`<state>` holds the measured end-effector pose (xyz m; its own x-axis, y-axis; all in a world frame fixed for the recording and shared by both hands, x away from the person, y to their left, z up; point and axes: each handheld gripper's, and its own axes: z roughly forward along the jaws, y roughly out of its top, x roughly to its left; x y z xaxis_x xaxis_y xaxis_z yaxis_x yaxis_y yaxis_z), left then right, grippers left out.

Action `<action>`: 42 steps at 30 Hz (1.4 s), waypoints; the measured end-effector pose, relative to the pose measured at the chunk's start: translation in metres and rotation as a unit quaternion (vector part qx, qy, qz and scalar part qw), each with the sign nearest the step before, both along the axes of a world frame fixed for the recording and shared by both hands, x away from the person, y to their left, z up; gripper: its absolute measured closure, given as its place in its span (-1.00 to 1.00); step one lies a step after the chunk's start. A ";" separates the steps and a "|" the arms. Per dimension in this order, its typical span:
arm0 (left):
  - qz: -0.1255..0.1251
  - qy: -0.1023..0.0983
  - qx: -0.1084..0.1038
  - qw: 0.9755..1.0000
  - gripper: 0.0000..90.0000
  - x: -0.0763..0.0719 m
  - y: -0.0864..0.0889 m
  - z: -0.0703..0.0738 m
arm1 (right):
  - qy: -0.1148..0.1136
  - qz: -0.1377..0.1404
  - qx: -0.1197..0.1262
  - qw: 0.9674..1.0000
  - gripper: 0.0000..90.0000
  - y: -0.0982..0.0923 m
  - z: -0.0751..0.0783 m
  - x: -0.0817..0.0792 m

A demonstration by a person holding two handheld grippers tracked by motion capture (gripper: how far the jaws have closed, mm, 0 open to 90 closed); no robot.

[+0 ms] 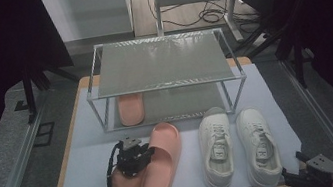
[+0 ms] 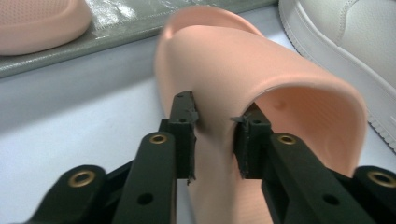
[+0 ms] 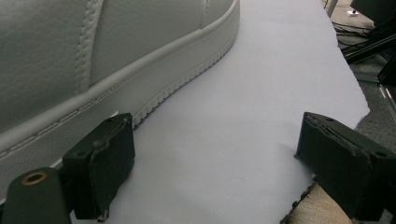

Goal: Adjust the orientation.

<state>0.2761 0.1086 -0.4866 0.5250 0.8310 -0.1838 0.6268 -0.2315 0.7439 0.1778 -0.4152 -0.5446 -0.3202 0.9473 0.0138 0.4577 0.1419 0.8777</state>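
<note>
Left gripper (image 2: 215,128) pinches the pink slipper's (image 2: 261,88) side wall, for lifting toward the rack (image 1: 166,86); right gripper (image 3: 215,172) gapes empty beside a sneaker (image 3: 93,60).

**Pink slide in the grip, its twin on the rack**

We see a pink slide sandal (image 1: 161,161) lying sole-down on the pale table cover, toe toward the rack and slightly right, heel toward the near table edge. It is smooth, matte foam with one broad strap arching over the open toe. We find the strap's side wall squeezed between the left gripper (image 2: 214,135), one pad outside the wall and the other inside the foot opening. Just right of it, apart from it, stands the nearer white sneaker. Its mate, a second pink slide (image 1: 132,109), rests flat on the rack's lower shelf at the left end.
</note>
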 end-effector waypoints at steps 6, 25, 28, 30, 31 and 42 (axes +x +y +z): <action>-0.002 -0.003 0.000 1.000 0.75 0.002 0.001 0.004 | 0.000 0.000 0.000 1.000 -0.74 0.000 0.000 0.000; 0.012 -0.024 0.014 1.000 0.75 0.025 -0.004 0.031 | 0.000 0.000 0.000 1.000 -0.74 0.000 0.000 0.000; 0.014 -0.027 0.015 0.999 0.75 0.031 -0.006 0.034 | 0.000 0.000 0.000 1.000 -0.74 0.000 0.000 0.000; 0.018 -0.028 0.016 0.999 0.75 0.035 -0.008 0.035 | 0.000 0.000 0.000 1.000 -0.74 0.000 0.000 0.000; 0.020 -0.028 0.015 0.999 0.74 0.037 -0.008 0.036 | 0.000 0.000 0.000 1.000 -0.74 0.000 0.000 0.000; 0.062 -0.017 0.007 0.998 0.74 0.067 -0.015 0.027 | 0.000 0.001 0.000 1.000 -0.74 0.000 0.000 0.000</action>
<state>0.3433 0.0936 -0.4599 0.4237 0.8924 -0.1555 0.6259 -0.1643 0.7624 0.1779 -0.4153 -0.5446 -0.3212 0.9469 0.0135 0.4579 0.1428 0.8775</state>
